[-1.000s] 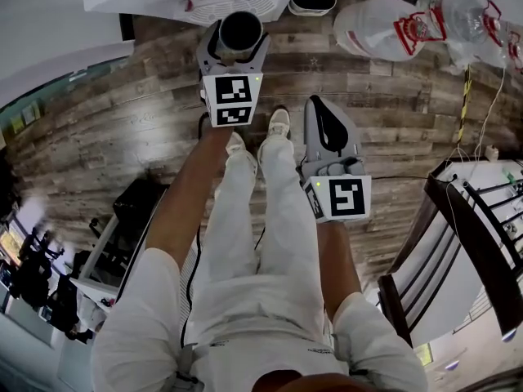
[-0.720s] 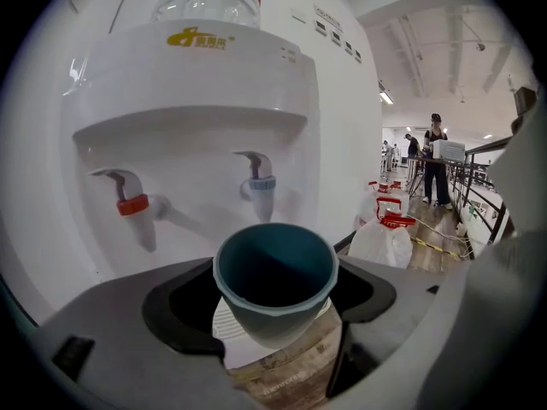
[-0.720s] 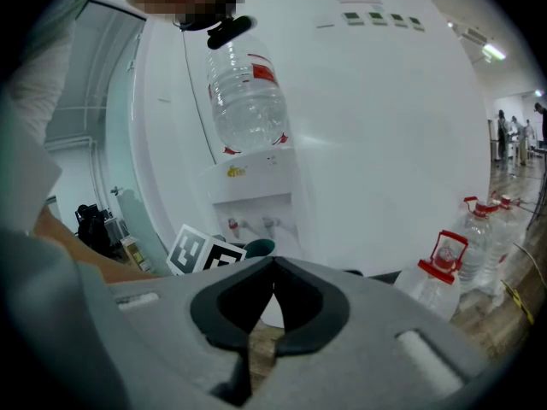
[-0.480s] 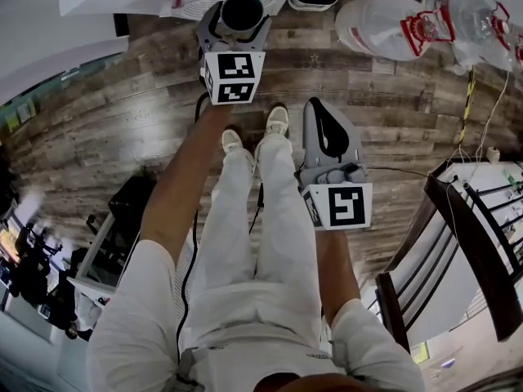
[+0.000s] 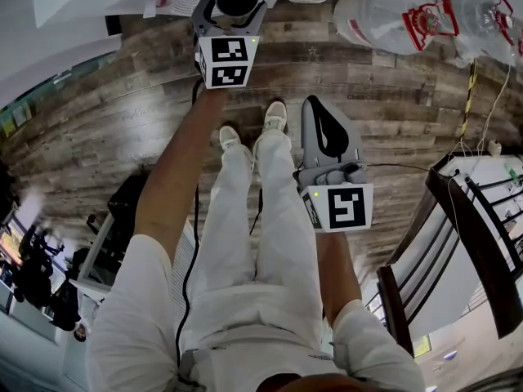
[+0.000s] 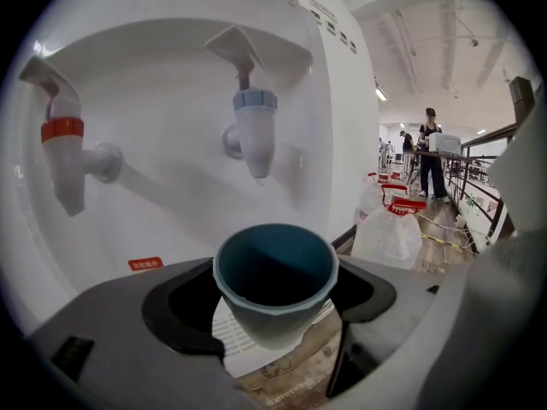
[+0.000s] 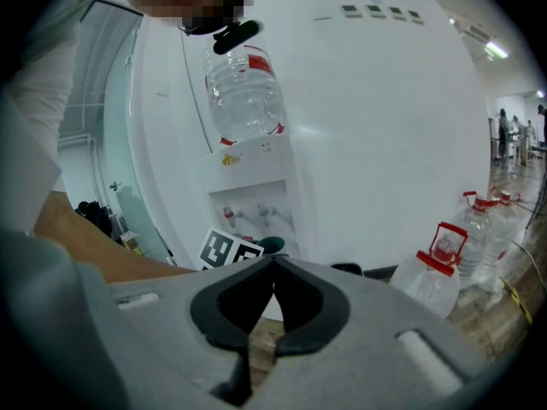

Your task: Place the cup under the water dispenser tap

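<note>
Wood-plank flooring (image 5: 106, 129) is filling the head view, with the person's white trousers (image 5: 261, 243) running down the middle. At 12 o'clock the left gripper (image 5: 234, 2) is reaching toward the white water dispenser (image 6: 171, 84), its jaws clamping a teal cup (image 6: 275, 284) by the sides. The cup is sitting upright, mouth open, directly at 6 o'clock below the blue tap (image 6: 255, 135), with a gap between them, and it is hanging above the slotted drip tray (image 6: 232, 331). A red tap (image 6: 64, 156) is sticking out at 9 o'clock of the blue one. The right gripper (image 5: 323, 109) is hovering over the floor near the centre, well back from the dispenser, its jaws pressing together on nothing. Big water bottles (image 5: 384, 23) with red caps are lying at 1 o'clock.
</note>
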The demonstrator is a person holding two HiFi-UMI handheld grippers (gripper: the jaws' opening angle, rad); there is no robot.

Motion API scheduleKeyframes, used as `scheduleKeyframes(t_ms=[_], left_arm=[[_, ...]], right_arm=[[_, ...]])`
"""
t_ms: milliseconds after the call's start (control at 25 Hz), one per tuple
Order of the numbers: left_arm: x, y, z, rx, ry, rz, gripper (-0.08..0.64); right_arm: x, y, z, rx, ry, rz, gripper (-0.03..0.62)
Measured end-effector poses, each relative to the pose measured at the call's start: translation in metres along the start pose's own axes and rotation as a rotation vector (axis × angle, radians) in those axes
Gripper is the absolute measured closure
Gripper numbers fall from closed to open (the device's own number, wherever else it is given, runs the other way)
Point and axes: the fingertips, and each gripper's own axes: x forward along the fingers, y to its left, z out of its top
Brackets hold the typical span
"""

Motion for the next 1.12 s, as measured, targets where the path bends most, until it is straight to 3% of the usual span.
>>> scheduleKeyframes(t_ms=[200, 640, 1120], left_arm=[[0.012, 0.005, 0.001, -0.03, -0.027, -0.007, 0.184], [0.013, 0.005, 0.009, -0.02, -0.064, -0.005, 0.181], [0.011, 0.001, 0.002, -0.034, -0.019, -0.028, 0.149]], right_arm=[[0.004, -0.003, -0.002, -0.006, 0.005, -0.005, 0.594], [0.008, -0.001, -0.007, -0.015, 0.019, 0.011, 0.594], [0.002, 0.003, -0.005, -0.022, 0.022, 0.019, 0.594]])
